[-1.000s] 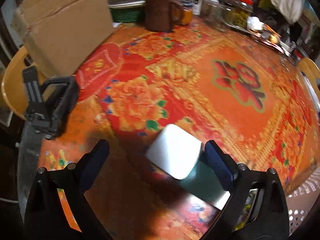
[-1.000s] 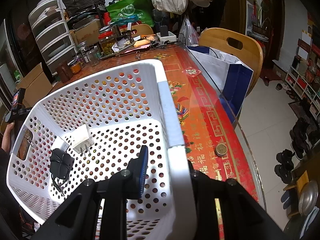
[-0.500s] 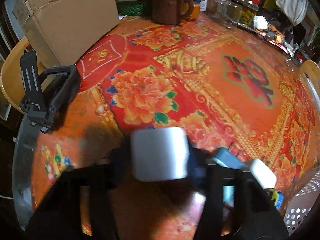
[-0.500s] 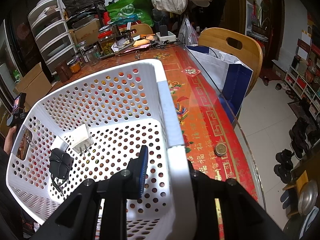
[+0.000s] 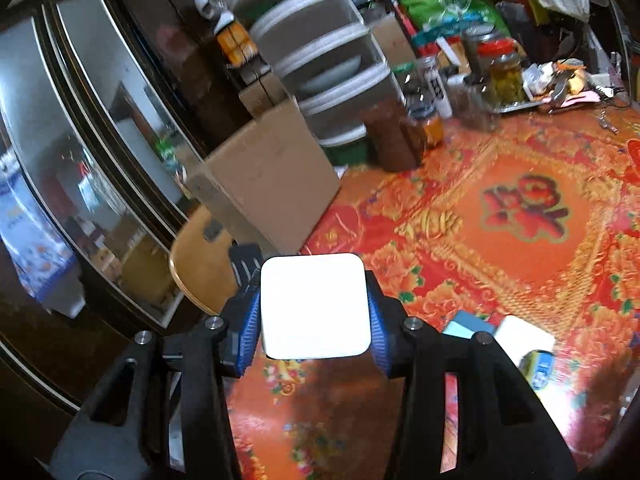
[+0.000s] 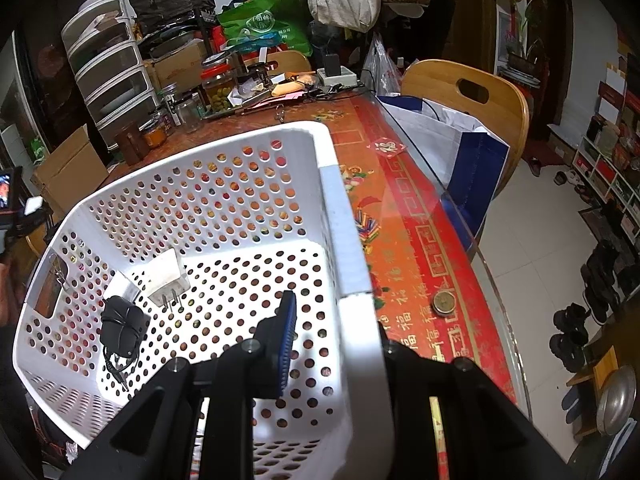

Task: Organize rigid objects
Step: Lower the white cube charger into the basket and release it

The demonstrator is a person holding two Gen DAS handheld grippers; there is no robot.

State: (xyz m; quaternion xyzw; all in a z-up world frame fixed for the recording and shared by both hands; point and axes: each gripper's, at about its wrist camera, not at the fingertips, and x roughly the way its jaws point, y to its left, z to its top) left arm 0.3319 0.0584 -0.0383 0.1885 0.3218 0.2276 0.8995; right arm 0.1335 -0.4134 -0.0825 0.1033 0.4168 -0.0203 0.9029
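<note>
The bench (image 5: 500, 240) is covered with a glossy red and orange floral cloth under glass. Near the left claw's side of it lie a small teal box (image 5: 468, 326), a white flat block (image 5: 524, 334) and a small yellow and blue object (image 5: 538, 366). Farther back stand a brown cardboard box (image 5: 268, 176), a brown ceramic mug (image 5: 390, 136), glass jars (image 5: 502, 74) and a grey plastic drawer tower (image 5: 320, 52). A wooden chair (image 6: 472, 92) stands at the far side of the bench, over a pale tiled floor (image 6: 536, 248).

The left claw (image 5: 314, 306) is at a narrow setting, its blue pads pressed on both sides of a white rounded-square block (image 5: 314, 306) held up above the bench. The right claw (image 6: 332, 332) is closed almost fully on the rim of a white perforated plastic basket (image 6: 224, 200). In the basket lie a white plug adapter (image 6: 166, 276) and a black wound-up cable charger (image 6: 120, 324).

A second ago the left claw stood wide with the white block lying on the cloth between its fingers; the block is now gripped and lifted, and the view has tipped up toward the room. The right claw's hold on the basket is unchanged.
</note>
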